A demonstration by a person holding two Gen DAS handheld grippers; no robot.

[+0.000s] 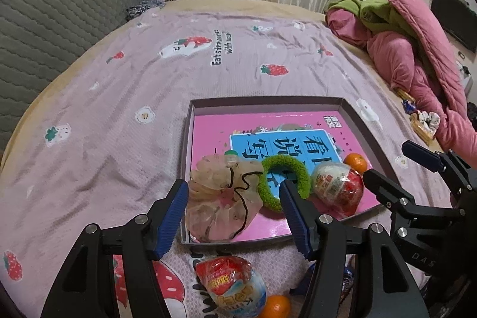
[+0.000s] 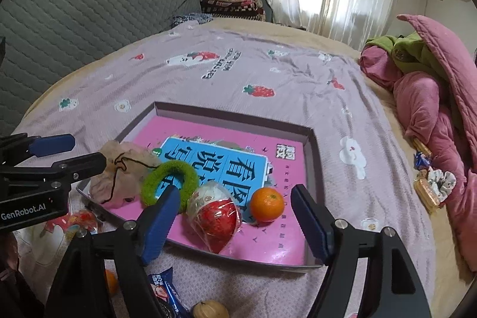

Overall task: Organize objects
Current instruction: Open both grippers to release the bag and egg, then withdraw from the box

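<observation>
Plainly, left gripper (image 2: pixel 64 152) reads "GenRobot.AI".

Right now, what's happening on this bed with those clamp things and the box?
A person is tidying small items into a shallow box on the bed, with a handheld gripper in each hand. Inside the box lie a pink mesh pouch, a green hair ring, a wrapped toy egg and an orange. Both grippers, left and right, hover open and hold nothing. Another toy egg and a second orange wait outside.
</observation>
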